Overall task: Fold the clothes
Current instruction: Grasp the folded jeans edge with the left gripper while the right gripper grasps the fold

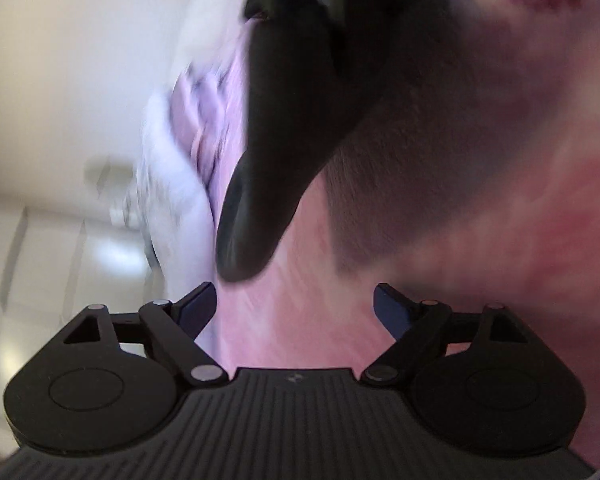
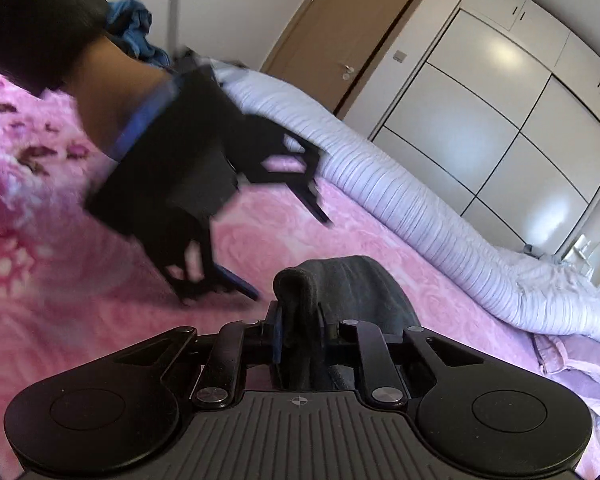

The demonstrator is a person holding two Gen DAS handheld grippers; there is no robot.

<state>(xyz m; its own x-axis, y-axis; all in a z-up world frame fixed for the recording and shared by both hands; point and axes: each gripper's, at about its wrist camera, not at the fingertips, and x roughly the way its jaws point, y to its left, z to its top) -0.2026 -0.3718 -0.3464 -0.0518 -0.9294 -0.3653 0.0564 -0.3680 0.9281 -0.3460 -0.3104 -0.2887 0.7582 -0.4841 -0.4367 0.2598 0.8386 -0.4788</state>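
Note:
A dark grey garment [image 2: 356, 292] is bunched between the fingers of my right gripper [image 2: 300, 324], which is shut on it just above the pink bedsheet [image 2: 100, 320]. In the left wrist view the same grey cloth [image 1: 420, 140] hangs close in front, beside a smooth black, blurred shape [image 1: 260, 140] that I cannot identify. My left gripper [image 1: 296, 304] is open with nothing between its blue pads. In the right wrist view, the left gripper [image 2: 288, 254] hovers over the sheet to the upper left of the garment, apart from it.
A person's forearm [image 2: 108, 92] with a black sleeve [image 2: 32, 20] holds the left gripper. A white striped duvet [image 2: 380, 168] is heaped along the bed's far side. Blue clothes [image 2: 136, 28] lie behind. A brown door [image 2: 340, 32] and white wardrobe [image 2: 500, 120] stand beyond.

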